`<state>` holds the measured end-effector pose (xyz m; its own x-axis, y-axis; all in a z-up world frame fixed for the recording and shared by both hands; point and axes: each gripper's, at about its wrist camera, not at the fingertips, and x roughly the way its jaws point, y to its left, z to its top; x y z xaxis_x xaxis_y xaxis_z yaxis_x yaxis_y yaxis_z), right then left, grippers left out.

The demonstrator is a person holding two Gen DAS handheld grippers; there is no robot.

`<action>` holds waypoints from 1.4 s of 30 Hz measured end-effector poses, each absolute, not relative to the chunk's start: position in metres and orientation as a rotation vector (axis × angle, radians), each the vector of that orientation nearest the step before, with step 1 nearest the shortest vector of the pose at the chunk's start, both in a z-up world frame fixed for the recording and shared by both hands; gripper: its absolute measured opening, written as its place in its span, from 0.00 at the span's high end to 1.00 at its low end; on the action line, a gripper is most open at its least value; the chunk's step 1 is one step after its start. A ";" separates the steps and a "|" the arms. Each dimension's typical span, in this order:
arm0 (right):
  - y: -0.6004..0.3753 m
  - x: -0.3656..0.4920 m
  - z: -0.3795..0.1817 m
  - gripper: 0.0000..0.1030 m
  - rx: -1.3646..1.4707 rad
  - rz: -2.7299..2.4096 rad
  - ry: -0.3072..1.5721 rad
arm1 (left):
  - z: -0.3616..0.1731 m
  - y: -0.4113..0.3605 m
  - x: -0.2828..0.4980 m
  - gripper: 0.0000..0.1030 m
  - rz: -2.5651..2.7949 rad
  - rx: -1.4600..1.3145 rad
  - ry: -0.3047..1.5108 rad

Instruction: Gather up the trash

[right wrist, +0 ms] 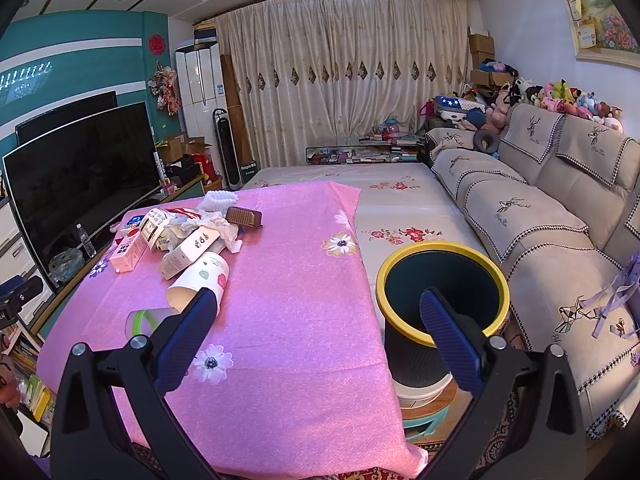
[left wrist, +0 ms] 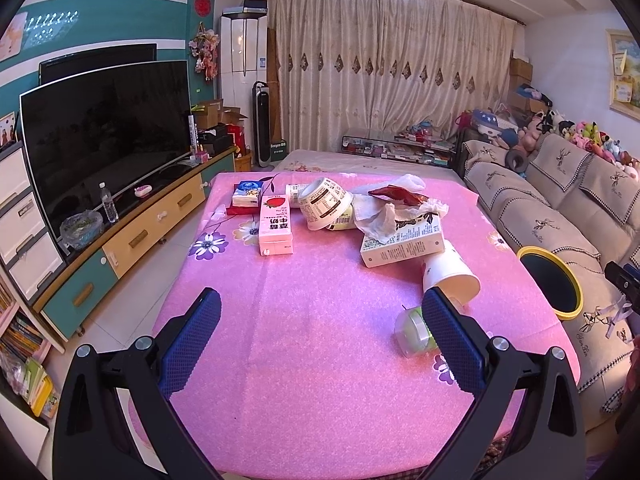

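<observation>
Left gripper [left wrist: 320, 308] and right gripper [right wrist: 318, 308], each with jaws spread wide and empty, above a pink floral-clothed table [left wrist: 320, 360]. Trash lies heaped at the table's far part — pink milk carton [left wrist: 275, 225], paper bowl [left wrist: 326, 203], crumpled tissue [left wrist: 384, 216], white carton [left wrist: 402, 246]; a paper cup [left wrist: 450, 272] and clear plastic cup [left wrist: 410, 330] lie nearer. The yellow-rimmed bin [right wrist: 442, 276] stands just beside the table's right edge.

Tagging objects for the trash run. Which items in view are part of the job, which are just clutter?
Job:
pink milk carton
white carton
paper cup
clear plastic cup
printed paper bowl
crumpled tissue
red wrapper
yellow-rimmed bin

Not job:
TV
water bottle
sofa
plush toys
</observation>
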<state>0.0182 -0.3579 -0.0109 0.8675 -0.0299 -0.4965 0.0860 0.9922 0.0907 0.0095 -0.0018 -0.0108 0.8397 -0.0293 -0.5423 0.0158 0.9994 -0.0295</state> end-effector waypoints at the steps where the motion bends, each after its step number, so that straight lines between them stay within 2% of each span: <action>1: -0.357 0.018 -0.011 0.06 0.111 -0.061 0.518 | -0.012 -0.001 0.011 0.04 -0.024 -0.025 0.576; 42: -0.358 0.020 -0.015 0.06 0.117 -0.060 0.523 | -0.016 -0.009 0.010 0.04 -0.035 -0.014 0.584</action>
<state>0.0202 -0.3582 -0.0150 0.8649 -0.0272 -0.5013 0.0868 0.9916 0.0961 0.0105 -0.0091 -0.0160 0.8338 -0.0370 -0.5509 0.0288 0.9993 -0.0235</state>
